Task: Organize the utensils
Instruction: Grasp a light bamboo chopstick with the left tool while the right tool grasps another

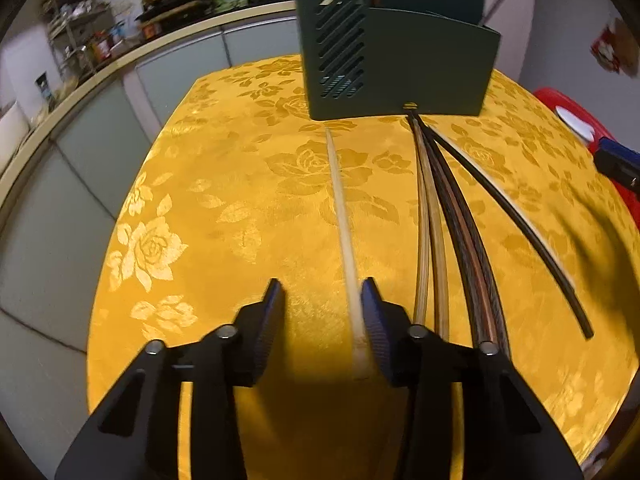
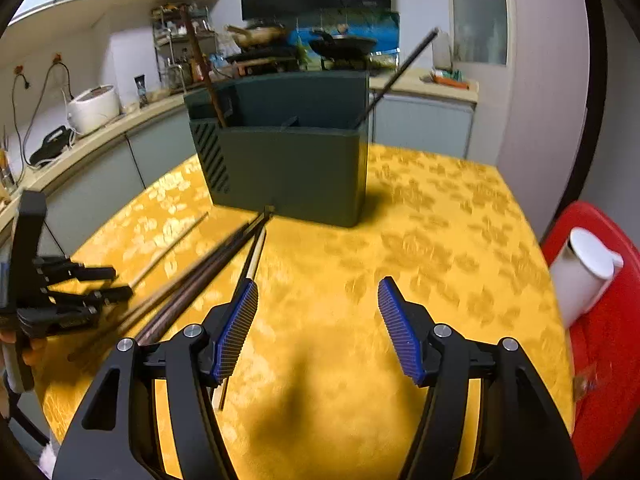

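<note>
Picking step: my left gripper [image 1: 322, 312], half-open, straddles the pale chopstick [image 1: 344, 220]; next, pinch and lift it to the green holder [image 1: 400, 68], while my right gripper [image 2: 318, 320] hangs open and empty.

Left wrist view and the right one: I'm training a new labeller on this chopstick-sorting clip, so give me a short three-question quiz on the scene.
1. True or false: the pale chopstick lies between the fingers of the left tool.
2. Which is the holder on the yellow cloth? A) red B) dark green C) white
3. Fill in: the right tool has ____ between its fingers.

Key
1. True. It lies close by one finger, with a gap to the other, so it is not gripped yet.
2. B.
3. Nothing; only cloth shows there, and the dark chopsticks lie outside its finger.
</note>
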Demonstrator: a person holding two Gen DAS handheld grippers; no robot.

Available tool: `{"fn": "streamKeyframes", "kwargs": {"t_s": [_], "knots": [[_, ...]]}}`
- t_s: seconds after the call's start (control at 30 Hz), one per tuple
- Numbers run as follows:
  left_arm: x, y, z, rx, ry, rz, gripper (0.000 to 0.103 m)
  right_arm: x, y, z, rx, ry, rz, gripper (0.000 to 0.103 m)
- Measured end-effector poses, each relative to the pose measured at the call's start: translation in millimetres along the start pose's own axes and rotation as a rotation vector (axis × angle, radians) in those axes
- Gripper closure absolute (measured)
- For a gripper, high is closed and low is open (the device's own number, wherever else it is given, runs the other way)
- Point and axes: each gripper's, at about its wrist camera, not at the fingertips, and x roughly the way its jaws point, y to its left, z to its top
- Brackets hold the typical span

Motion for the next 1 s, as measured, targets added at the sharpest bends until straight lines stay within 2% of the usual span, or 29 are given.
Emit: {"fn": "streamKeyframes", "kwargs": {"t_s": [0.17, 0.33, 0.47, 0.6, 0.83, 1.0], "knots": [[-1.0, 2.0, -3.3, 0.062, -0.013, -0.047, 0.074, 2.8, 18.8, -25.1, -0.040, 0.053, -0.024, 0.042], [0.9, 10.9, -2.3, 0.079, -0.009, -0.126, 0.075, -0.4, 34.5, -49.8, -0.060, 0.125, -0.094, 0.042], [0.1, 9.6, -5.2, 0.117, -0.028, -0.133, 0.074, -1.9, 47.1, -68.8, -0.082, 0.163, -0.150, 0.044], [0.0, 10.9, -6.1, 0.110, -0.041, -0.139, 0.074, -4.5, 55.2, -71.7, -0.076, 0.147, -0.153, 0.046], [-1.4, 12.3, -9.7, 0.082, -0.064, -0.138, 0.075, 10.3, 61.8, -60.1, -0.093, 0.145, -0.082, 0.052], [-2.8, 10.8, -10.6, 0.067, -0.057, -0.121, 0.077, 17.7, 49.7, -51.8, -0.067, 0.169, -0.092, 0.063]]}}
